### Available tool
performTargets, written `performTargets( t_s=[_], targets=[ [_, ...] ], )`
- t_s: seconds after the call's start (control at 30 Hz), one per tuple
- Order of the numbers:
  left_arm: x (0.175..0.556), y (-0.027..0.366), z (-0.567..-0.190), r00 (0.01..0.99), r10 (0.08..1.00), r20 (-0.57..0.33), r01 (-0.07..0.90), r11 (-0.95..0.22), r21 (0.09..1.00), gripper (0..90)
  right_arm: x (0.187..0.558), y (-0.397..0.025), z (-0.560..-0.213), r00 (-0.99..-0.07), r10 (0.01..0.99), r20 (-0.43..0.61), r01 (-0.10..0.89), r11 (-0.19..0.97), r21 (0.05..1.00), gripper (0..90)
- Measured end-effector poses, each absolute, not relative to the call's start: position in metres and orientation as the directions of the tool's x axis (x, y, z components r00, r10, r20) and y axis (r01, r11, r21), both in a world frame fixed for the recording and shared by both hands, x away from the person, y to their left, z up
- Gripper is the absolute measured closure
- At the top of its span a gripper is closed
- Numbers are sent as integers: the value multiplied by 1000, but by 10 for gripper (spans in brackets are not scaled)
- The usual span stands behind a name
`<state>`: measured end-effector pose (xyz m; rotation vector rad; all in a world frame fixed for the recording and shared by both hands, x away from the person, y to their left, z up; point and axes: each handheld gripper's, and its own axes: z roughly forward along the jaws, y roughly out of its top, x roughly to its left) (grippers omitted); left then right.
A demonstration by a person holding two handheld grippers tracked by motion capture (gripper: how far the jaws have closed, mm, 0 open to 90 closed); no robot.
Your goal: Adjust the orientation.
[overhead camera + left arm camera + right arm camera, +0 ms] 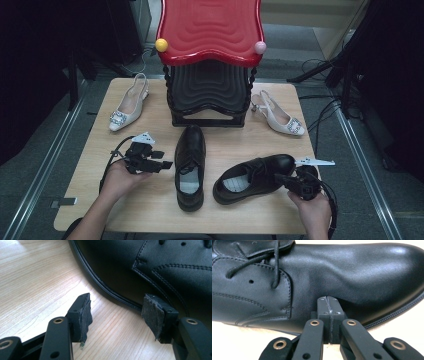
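We had the left tool (161,160) spread wide, nothing between its pads, sitting low over the bench (80,200) just beside the upright black shoe (190,167). In the left gripper view its tool (117,316) had one pad (86,315) over bare wood and the other pad (151,315) right at the shoe's (160,272) sole edge; we couldn't tell if that one actually touched the leather.

The right tool (281,178) was pinched fully together with nothing caught in it, nosed up against the toe end of the second black shoe (252,177), which lay angled across the bench near the front edge. In the right gripper view the tool's (328,299) closed tips met the side of that shoe (317,277) just above the sole, touching or near enough.

Both gripper views cropped the shoes hard, so we only got a slice of leather, stitching and, on the right one, some laces (254,261). From the high view the insoles looked pale, but any print on them was too small to read. No brand or writing came through anywhere.

Further back stood a red and black stool (210,55) with one white heeled shoe (127,105) to its left and another white heeled shoe (280,114) to its right, both well apart from the tools.
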<state>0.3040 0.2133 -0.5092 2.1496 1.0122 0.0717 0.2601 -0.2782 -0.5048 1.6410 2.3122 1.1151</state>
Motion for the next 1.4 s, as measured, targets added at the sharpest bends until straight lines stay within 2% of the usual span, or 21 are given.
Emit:
performTargets(
  t_s=[0.4,0.53,0.83,0.97,1.17,1.4],
  targets=[
    [290,217,-508,690,688,-224,624,-410,666,406,290,-256,-504,-449,838,310,770,186,610,900],
    [285,217,-508,699,682,-213,609,-414,677,408,304,-248,-505,-450,822,350,781,172,600,900],
    [280,219,-509,696,689,-202,605,-412,681,406,324,-220,-502,-509,807,300,753,250,609,900],
    [281,216,-509,700,683,-211,606,-410,682,405,328,-218,-503,-515,799,309,750,247,613,900],
    [281,213,-509,713,672,-201,595,-428,681,405,317,-228,-493,-525,784,332,734,218,644,900],
    [284,214,-507,713,671,-203,594,-425,684,406,279,-236,-492,-541,768,342,731,228,643,900]
  ],
)
